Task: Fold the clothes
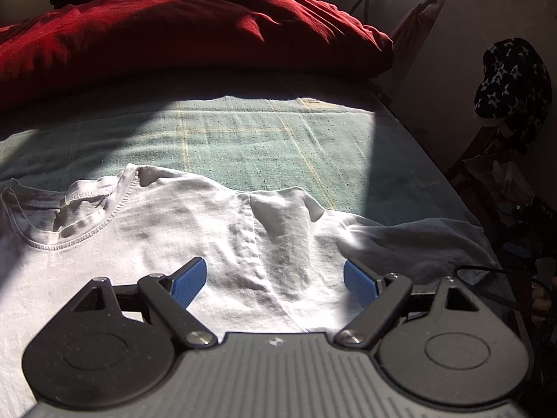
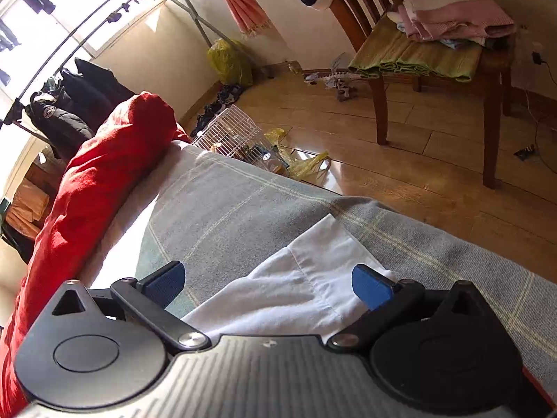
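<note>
I hold both jaws spread, left gripper (image 1: 275, 278) over the white T-shirt (image 1: 156, 216) shoulder, right gripper (image 2: 268, 282) straddling its sleeve (image 2: 306, 278), to fold on the bed (image 1: 261, 139).

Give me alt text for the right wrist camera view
The open right gripper hovers over a white shirt sleeve lying on a grey-green plaid bedspread, blue pads either side. A red duvet lies left; beyond the bed, a wooden chair holds folded laundry.
</note>
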The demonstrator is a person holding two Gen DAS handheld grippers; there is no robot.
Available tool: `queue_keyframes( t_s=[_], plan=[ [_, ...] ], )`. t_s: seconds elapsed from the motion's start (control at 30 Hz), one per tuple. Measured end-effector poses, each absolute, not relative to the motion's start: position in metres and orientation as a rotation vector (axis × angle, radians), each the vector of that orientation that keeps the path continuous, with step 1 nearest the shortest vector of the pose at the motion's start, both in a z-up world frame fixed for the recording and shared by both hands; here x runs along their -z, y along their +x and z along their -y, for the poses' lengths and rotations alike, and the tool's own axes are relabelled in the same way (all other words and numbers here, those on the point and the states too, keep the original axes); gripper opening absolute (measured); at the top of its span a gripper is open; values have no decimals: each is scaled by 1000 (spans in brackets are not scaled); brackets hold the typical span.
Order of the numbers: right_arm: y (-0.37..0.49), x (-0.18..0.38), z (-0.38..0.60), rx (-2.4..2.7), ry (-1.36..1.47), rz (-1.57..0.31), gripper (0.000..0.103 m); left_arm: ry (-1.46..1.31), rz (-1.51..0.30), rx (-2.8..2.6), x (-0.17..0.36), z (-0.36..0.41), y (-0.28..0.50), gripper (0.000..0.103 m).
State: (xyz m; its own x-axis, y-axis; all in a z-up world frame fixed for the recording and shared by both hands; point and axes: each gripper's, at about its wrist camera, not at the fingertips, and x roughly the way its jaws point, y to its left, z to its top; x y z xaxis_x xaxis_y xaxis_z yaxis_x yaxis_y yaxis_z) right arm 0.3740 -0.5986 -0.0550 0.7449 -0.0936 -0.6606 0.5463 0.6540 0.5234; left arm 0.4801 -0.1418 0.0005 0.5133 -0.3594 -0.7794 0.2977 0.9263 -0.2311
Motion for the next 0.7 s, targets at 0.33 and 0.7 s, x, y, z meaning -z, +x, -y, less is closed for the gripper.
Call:
queue_keyframes(
  t_s=[0.33, 0.7],
  plan=[
    [399, 94, 518, 270, 225, -961, 103, -95, -986, 361, 7, 137, 492, 86],
    [428, 53, 508, 187, 168, -975, 103, -97, -957, 355, 0, 138, 517, 86]
  ],
)
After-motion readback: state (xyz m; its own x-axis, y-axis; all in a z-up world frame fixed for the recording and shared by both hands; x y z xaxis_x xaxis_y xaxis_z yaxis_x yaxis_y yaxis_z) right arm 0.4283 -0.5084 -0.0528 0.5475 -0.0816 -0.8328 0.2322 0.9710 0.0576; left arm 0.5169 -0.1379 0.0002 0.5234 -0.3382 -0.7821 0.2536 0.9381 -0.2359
